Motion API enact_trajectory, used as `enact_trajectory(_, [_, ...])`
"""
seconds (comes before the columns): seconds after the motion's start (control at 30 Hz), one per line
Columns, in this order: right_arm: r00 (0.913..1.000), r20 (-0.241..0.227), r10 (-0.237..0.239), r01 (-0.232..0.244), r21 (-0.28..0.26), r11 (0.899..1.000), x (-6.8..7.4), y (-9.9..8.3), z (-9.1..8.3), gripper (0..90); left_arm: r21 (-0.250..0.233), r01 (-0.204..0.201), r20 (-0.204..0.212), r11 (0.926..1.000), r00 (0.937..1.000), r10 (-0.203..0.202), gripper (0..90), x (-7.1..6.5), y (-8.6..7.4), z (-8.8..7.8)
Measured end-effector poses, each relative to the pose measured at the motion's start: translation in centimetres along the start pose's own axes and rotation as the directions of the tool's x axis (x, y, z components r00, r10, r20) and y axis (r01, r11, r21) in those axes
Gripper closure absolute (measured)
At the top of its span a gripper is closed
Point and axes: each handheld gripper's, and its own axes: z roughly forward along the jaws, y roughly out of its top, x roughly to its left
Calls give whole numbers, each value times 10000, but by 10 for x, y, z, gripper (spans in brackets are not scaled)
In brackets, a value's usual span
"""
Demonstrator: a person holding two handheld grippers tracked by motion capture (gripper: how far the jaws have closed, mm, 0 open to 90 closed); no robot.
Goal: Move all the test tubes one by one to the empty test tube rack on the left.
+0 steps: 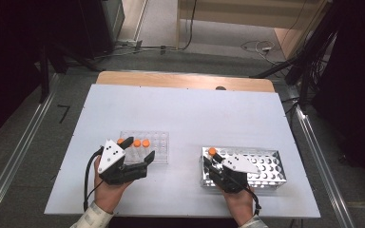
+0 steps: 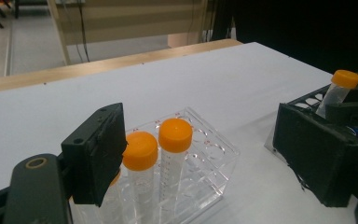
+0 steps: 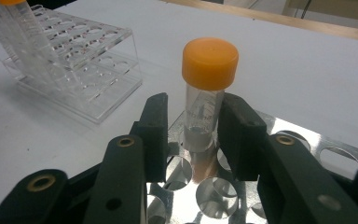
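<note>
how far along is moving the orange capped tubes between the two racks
One tube stands in the metal rack, and the right gripper brackets it, jaws not visibly clamped. Three tubes remain in the clear rack, where the left gripper is open around them. Which rack is being filled isn't clear.

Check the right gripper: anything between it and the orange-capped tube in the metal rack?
Nothing visible. The right gripper already straddles the orange-capped tube standing in a hole of the metal rack. One jaw sits on each side, with a slight gap on one side. The neighbouring holes are empty.
</note>
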Motion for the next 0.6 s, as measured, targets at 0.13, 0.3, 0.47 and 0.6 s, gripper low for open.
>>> enact_trajectory(0.13, [9999,126,27,-28,63,10000,1,0,1,652,-12,-25,15,10000,10000,25,178,-1,0,0])
enact_trajectory(0.3, [9997,212,101,-105,192,9998,1,1,3,702,12,-54,36,10000,10000,54,178,-1,0,0])
enact_trajectory(0.47, [9996,283,3,-4,26,10000,2,1,2,713,55,-51,61,10000,10000,51,178,-1,0,0])
enact_trajectory(0.6, [9993,378,-30,41,-292,9996,2,4,-4,716,63,-36,35,10000,10000,36,178,-2,-1,0])
